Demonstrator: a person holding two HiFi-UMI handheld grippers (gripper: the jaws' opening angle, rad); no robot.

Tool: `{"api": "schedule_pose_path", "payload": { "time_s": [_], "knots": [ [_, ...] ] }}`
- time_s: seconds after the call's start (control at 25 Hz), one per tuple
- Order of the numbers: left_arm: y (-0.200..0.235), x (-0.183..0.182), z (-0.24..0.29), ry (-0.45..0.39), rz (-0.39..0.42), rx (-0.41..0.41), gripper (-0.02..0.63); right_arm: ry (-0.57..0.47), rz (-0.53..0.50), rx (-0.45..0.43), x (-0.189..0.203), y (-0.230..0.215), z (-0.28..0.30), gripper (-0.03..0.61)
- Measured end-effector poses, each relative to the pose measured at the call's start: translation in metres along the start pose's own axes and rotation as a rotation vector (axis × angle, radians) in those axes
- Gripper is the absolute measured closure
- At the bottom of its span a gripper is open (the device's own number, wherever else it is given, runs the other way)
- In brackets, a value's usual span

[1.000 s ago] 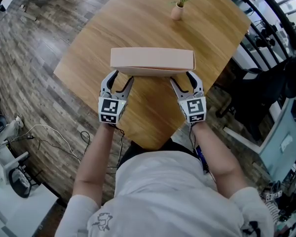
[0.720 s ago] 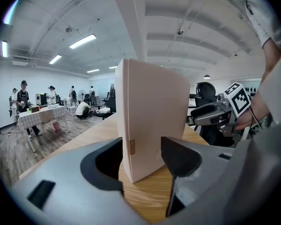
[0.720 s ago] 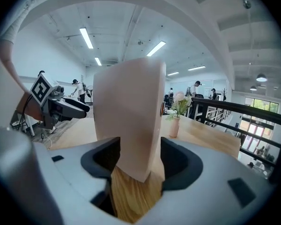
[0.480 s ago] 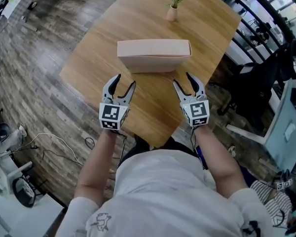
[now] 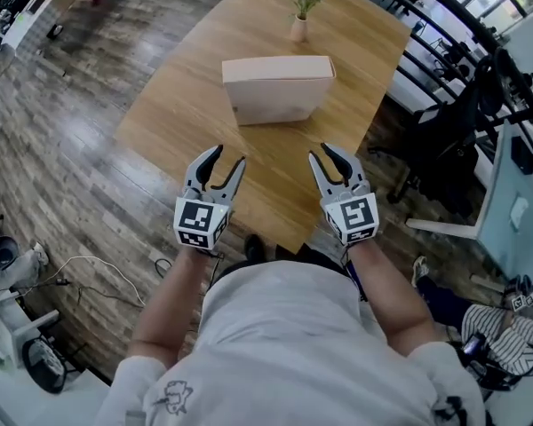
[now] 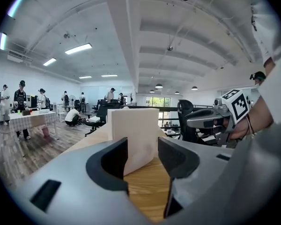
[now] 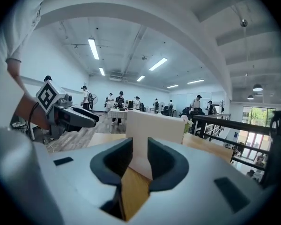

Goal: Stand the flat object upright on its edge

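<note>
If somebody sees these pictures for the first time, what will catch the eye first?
The pale flat box stands upright on its edge on the wooden table, with a small vase of flowers just behind it. Nearer the person, the left gripper and right gripper hover apart from the box, their fingers having just been closing with nothing between them.

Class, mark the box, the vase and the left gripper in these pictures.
Box [image 5: 277, 102]: head view, on its near broad face.
Vase [image 5: 298, 31]: head view, on its body.
Left gripper [image 5: 227, 156]: head view, midway between its fingertips.
</note>
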State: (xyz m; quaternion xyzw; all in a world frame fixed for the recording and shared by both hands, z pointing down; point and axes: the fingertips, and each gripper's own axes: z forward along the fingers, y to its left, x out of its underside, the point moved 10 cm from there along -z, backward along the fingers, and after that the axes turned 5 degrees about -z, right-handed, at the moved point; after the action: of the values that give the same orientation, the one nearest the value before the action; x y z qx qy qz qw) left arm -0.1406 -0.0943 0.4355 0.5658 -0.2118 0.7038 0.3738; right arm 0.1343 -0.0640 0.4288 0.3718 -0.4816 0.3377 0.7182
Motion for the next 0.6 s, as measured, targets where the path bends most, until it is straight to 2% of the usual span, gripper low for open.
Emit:
{"api": "schedule_pose_path", "payload": {
  "time_s": [0.28, 0.44, 0.6],
  "knots": [
    [-0.026, -0.013, -0.055, -0.047, 0.04, 0.085, 0.513, -0.063, -0.061, -0.012, -0.034, 0.049, -0.041, 0.571],
    [-0.037, -0.014, -0.082, -0.053, 0.044, 0.122, 0.577, -0.077, -0.035, -0.031, -0.045, 0.071, -0.06, 0.574],
    [-0.045, -0.019, -0.105, -0.07, 0.063, 0.142, 0.606, -0.067, -0.005, -0.075, -0.048, 0.085, -0.076, 0.574]
  ]
}}
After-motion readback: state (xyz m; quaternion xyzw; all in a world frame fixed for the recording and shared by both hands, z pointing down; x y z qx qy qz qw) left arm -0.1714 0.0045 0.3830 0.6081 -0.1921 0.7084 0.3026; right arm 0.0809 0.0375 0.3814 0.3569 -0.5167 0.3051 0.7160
